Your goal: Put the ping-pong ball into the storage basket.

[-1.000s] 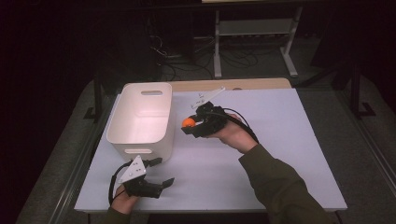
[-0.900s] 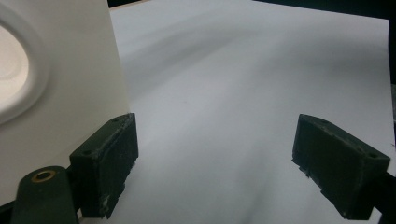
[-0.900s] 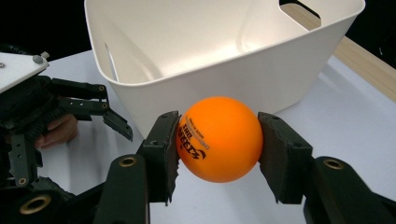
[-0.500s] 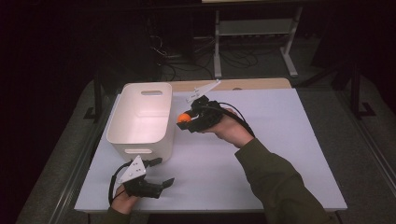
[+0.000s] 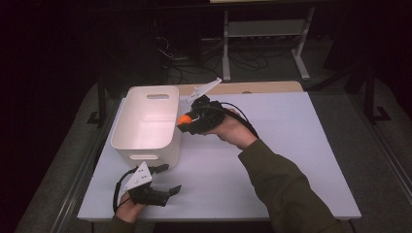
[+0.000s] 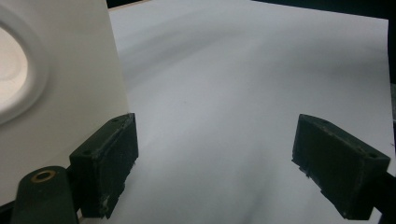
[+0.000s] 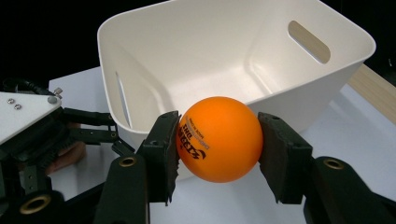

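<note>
While the left gripper rests wide, the right gripper's jaws clamp the orange ball between them.

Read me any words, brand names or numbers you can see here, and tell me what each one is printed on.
Orange ball, held between the jaws of the right gripper: dark print in a few lines, turned sideways and too blurred to read.
White bin: no text that I can see.
White table sheet: no text.
</note>
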